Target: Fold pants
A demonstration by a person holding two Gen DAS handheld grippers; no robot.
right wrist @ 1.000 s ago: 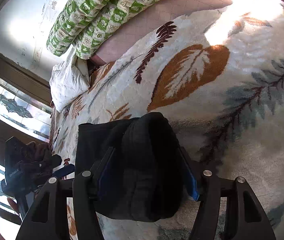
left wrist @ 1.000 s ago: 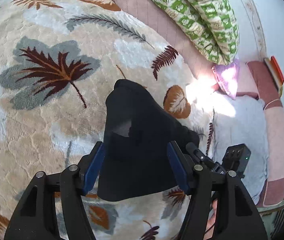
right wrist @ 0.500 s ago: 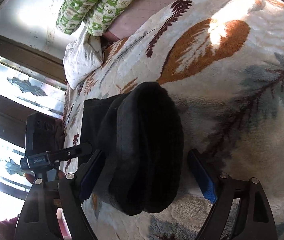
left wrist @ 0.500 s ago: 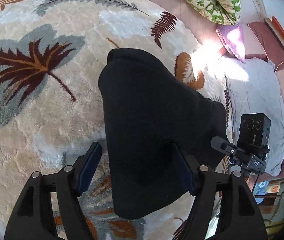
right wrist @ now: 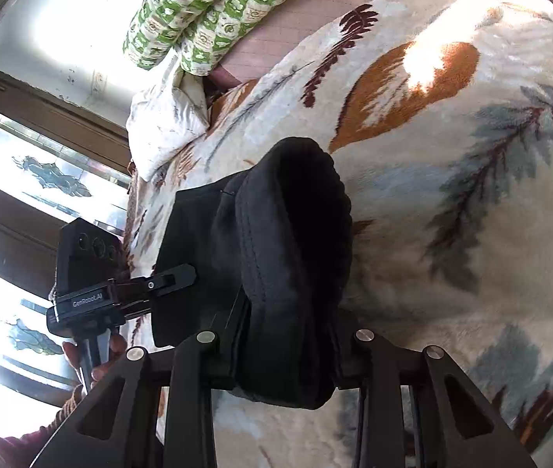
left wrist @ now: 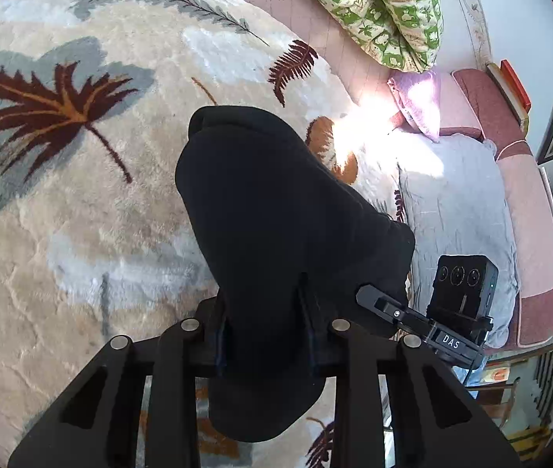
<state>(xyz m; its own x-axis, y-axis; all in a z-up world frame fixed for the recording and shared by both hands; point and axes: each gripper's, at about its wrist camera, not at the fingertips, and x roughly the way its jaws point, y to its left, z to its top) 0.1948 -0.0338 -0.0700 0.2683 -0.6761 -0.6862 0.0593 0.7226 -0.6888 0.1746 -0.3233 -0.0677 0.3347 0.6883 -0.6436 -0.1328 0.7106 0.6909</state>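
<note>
Black pants (left wrist: 276, 214) lie bunched in a folded heap on a cream fleece blanket with a leaf pattern (left wrist: 62, 234). My left gripper (left wrist: 264, 335) is shut on the near end of the heap, and dark cloth hides its fingertips. From the other side, my right gripper (right wrist: 288, 347) is shut on a thick rolled edge of the pants (right wrist: 296, 241), which bulges up between the jaws. Each view also shows the other gripper's body: the right one (left wrist: 424, 319) and the left one (right wrist: 120, 292), with a hand (right wrist: 101, 355) under it.
A green patterned quilt (left wrist: 385, 11) lies rolled along the far edge of the bed. A purple pillow (left wrist: 420, 101) and a grey blanket (left wrist: 459, 210) sit to the right. A white pillow (right wrist: 167, 124) rests near a dark-framed window (right wrist: 23, 175).
Both grippers stood open around the pants in the earlier frames. Their jaws have now shut onto the fabric, and both views have moved a little closer to the heap.
</note>
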